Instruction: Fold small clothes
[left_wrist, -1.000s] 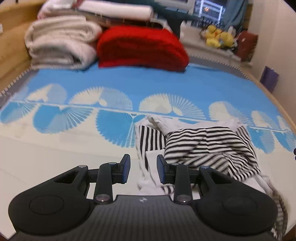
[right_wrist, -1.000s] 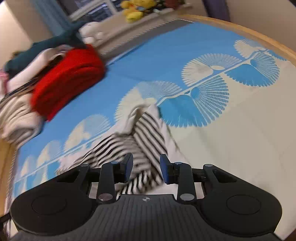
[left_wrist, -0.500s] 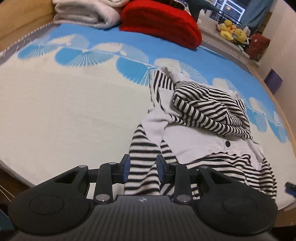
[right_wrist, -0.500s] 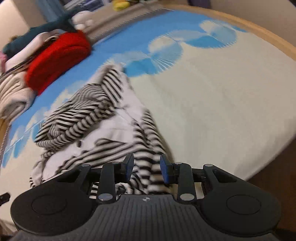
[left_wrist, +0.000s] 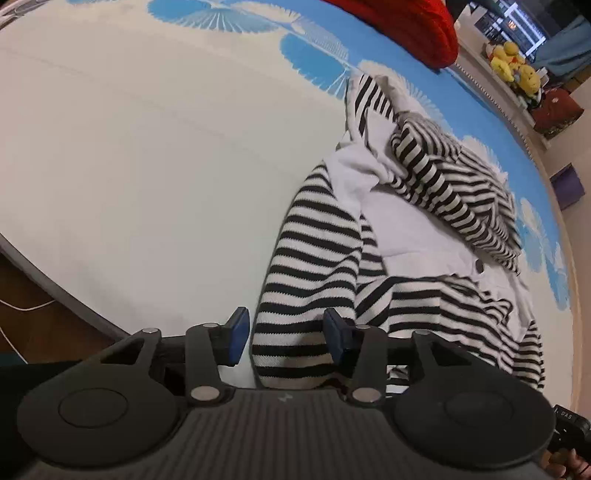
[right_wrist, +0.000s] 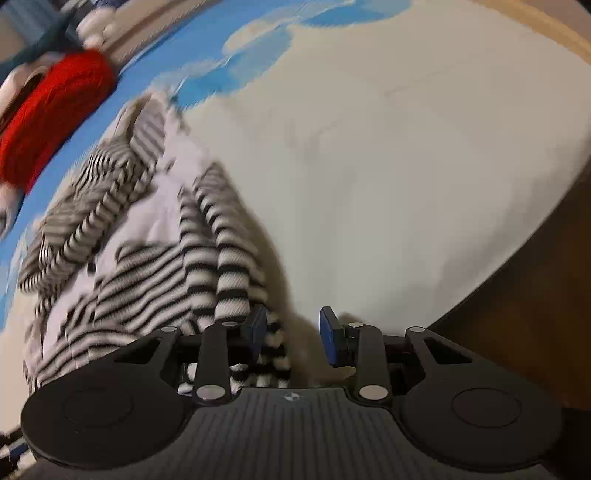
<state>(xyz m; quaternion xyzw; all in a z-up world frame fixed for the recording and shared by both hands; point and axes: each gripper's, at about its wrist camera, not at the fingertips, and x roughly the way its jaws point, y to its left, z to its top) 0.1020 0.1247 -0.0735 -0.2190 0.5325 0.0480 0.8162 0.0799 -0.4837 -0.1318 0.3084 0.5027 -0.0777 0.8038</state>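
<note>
Left wrist view: the left gripper (left_wrist: 282, 332) points steeply down at the near edge of the bed (left_wrist: 140, 155). Its jaws have just been opening and stand about half apart; the end of a black-and-white striped sleeve (left_wrist: 314, 266) lies between them, the pads not pressing on it. The rest of the crumpled striped garment (left_wrist: 443, 192) spreads toward 2 o'clock over the cream and blue bedspread. A red knit (left_wrist: 417, 26) lies at 1 o'clock, yellow plush toys (left_wrist: 515, 66) beyond it.

Right wrist view, blurred: the right gripper (right_wrist: 290, 330) hangs over the bed's edge, jaws partly apart. Striped fabric reaches the left pad and lies partly between the jaws, but I cannot tell whether they grip it. The garment stretches toward 10 o'clock.
</note>
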